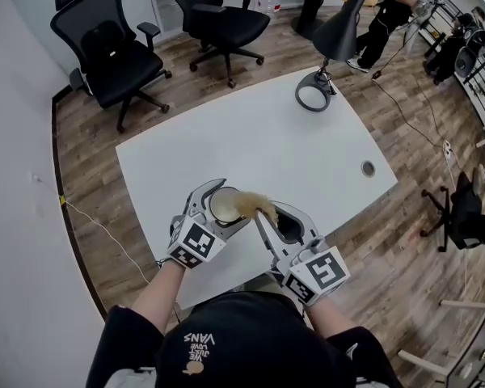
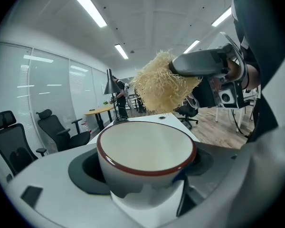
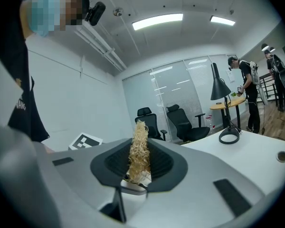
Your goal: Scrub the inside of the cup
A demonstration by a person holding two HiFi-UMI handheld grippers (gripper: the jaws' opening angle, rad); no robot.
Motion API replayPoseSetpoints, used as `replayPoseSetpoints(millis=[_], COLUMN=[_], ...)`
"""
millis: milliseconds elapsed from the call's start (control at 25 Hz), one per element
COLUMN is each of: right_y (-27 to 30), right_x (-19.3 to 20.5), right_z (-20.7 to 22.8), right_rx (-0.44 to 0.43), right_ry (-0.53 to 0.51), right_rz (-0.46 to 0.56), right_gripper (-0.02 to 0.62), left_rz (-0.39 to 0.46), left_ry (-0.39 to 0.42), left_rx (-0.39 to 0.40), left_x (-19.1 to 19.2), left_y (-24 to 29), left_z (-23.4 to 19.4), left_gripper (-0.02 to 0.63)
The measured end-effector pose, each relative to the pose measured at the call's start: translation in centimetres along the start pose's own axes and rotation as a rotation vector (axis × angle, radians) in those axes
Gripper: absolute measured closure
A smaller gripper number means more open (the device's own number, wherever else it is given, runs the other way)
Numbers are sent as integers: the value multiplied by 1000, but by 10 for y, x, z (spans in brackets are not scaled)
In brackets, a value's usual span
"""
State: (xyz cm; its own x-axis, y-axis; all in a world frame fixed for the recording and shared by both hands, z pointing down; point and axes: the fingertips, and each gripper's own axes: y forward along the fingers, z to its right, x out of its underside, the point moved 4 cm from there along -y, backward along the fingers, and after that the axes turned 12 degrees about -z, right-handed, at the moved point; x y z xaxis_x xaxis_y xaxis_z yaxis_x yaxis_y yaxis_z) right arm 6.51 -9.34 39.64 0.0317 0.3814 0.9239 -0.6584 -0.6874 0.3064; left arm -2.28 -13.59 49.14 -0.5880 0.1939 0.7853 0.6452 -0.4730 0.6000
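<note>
- Bright, even light falls from ceiling strip lights point(image 2: 88, 6); shadows are soft.
- Both gripper views bulge fisheye-fashion, with black corners.
- The nearby cup point(image 2: 146, 160) looks slightly soft.
- In the head view, the white table point(image 1: 250, 128) is bright.

Left tongs point(image 1: 225, 205) clasp the cup point(image 2: 145, 148) — right tongs point(image 1: 272, 211) pinch the fibre scrubber point(image 3: 138, 151).

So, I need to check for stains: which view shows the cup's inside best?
The left gripper view: the white, red-rimmed ceramic cup fills it, interior open to the camera. The head view shows only a small mouth; the right gripper view shows no cup.
</note>
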Motion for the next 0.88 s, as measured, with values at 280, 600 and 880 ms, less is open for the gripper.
replayPoseSetpoints(millis=[280,600,880], right_y=[-3,0,11], right_x=[3,11,17], right_z=[-39,-52,-56], right_rx=[-58,-53,-74], right_ry=[-63,-104,-153], right_rz=[-6,-62,-127], right_gripper=[514,514,514], left_rz=[-31,-37,-89], left_ry=[67,124,205], left_rx=[-37,-74,-141], left_x=[-2,-7,-8], left_y=[-26,-43,-48], left_z=[21,32,23], left_gripper=[183,183,183])
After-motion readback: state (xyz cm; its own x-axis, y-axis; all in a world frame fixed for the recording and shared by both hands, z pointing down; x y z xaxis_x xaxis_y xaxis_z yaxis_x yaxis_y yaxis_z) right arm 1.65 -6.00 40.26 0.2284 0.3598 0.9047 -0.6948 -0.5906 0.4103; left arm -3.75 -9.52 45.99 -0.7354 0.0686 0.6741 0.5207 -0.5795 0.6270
